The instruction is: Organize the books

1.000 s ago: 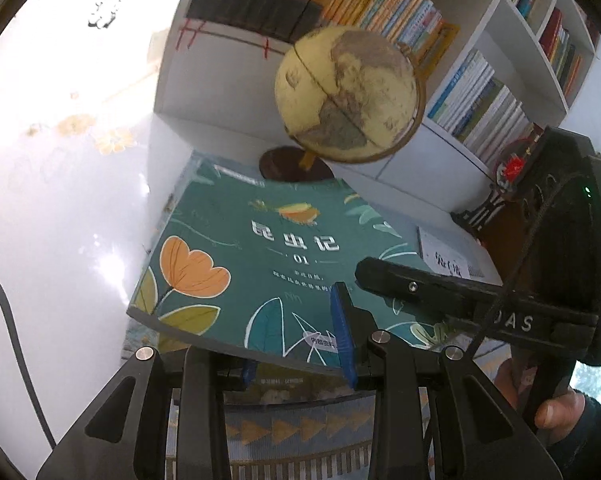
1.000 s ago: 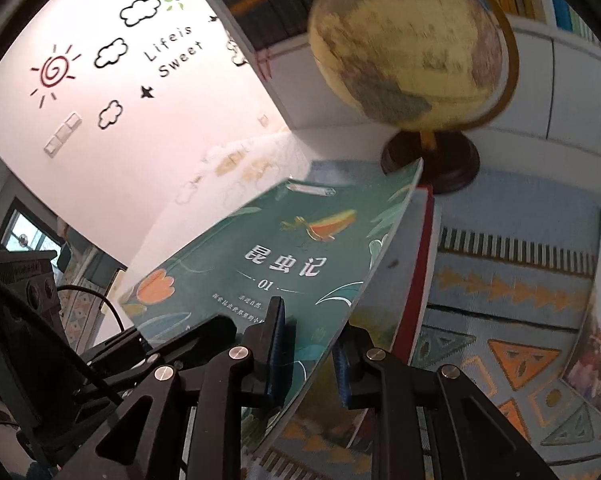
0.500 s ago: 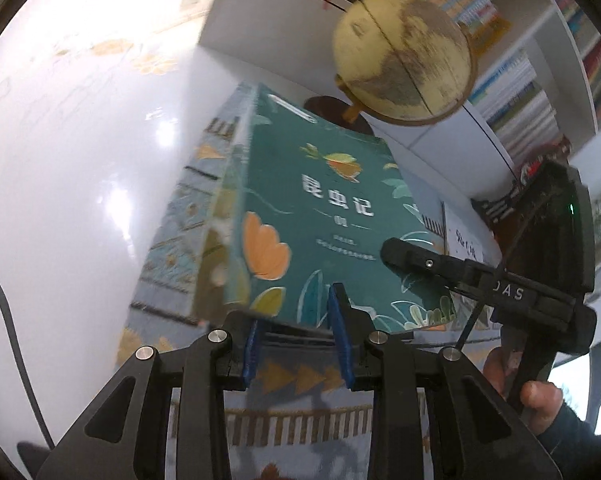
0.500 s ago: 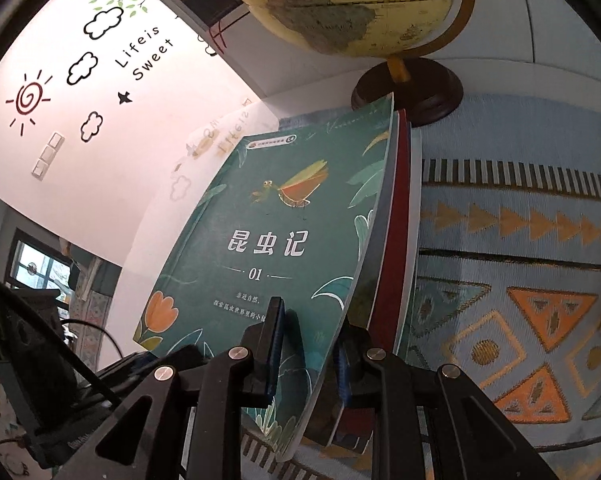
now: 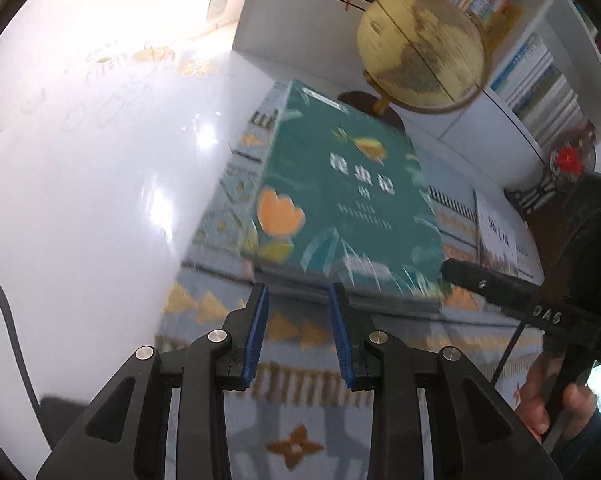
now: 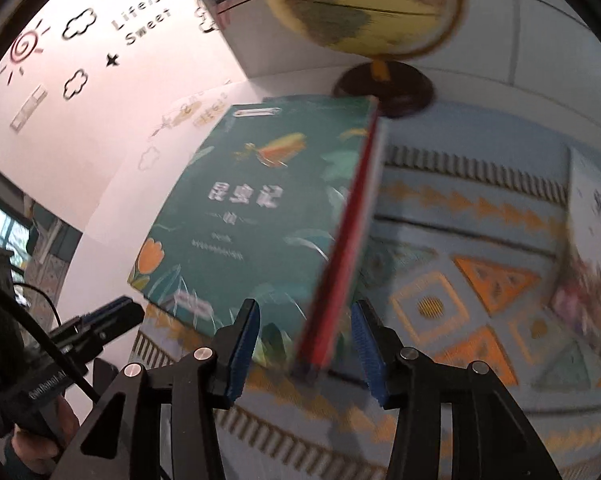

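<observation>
The left hand-held gripper (image 5: pixel 298 294) is held at a narrow gap, nothing between its blue pads (image 5: pixel 256 332), just short of the near edge of the green book (image 5: pixel 340 196). The green book is laid on a red book (image 6: pixel 342 268), both resting on the patterned mat (image 5: pixel 300 412) over the white tabletop (image 5: pixel 80 200), before the globe (image 5: pixel 420 50). The right hand-held gripper (image 6: pixel 304 320) has just been opening; its pads stand apart, clear of the books' corner between them.
</observation>
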Action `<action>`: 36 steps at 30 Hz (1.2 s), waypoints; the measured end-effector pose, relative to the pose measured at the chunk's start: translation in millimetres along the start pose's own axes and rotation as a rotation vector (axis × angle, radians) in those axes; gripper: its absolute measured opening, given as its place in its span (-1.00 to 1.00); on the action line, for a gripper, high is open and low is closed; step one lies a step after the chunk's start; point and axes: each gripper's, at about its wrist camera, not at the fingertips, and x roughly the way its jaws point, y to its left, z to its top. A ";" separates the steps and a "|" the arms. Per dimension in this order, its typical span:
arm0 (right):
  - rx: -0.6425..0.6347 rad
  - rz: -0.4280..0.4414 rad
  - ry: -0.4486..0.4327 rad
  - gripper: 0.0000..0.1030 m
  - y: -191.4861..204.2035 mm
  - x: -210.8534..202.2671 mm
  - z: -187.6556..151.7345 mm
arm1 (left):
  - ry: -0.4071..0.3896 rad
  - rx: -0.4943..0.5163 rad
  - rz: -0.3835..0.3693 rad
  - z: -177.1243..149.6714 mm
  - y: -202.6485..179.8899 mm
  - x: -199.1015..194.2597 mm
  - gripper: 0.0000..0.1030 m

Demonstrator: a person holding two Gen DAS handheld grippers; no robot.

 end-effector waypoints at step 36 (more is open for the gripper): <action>0.178 -0.231 -0.259 0.11 -154.9 -283.2 -254.3 | -0.036 0.405 -0.115 -168.6 -307.6 -61.7 0.64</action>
